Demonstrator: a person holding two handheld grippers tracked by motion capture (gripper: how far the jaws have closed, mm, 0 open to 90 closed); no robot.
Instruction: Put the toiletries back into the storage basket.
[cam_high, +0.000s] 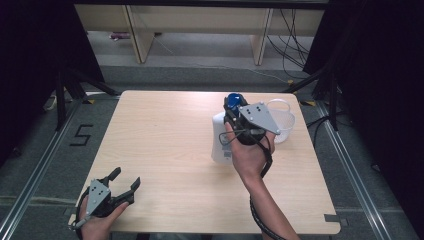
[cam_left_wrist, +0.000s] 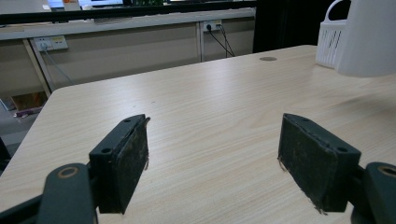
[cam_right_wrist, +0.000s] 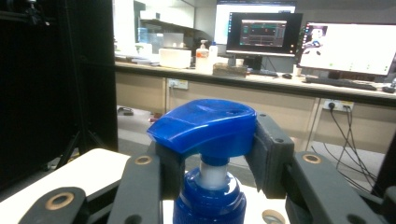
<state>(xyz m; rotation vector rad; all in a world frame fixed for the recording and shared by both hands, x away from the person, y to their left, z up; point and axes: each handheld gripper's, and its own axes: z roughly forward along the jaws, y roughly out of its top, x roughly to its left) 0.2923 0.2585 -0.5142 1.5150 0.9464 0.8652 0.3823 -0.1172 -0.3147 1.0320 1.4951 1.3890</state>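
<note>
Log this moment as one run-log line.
right gripper: shut on blue pump head | white bottle: upright | left gripper: open, idle | basket: behind bottle

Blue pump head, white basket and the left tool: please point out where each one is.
Blue pump head (cam_right_wrist: 205, 123), right gripper view, on its top cap.
White basket (cam_high: 283, 122), high view, on its mesh wall.
Left tool (cam_left_wrist: 212, 158), left gripper view, midway between its open jaws.

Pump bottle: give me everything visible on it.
The pump bottle has a white plastic body with a small label low on its side, a blue collar and a glossy blue pump head on a white stem. It stands upright on the table, right of centre, beside a white basket. The right tool is shut on the pump head.
</note>
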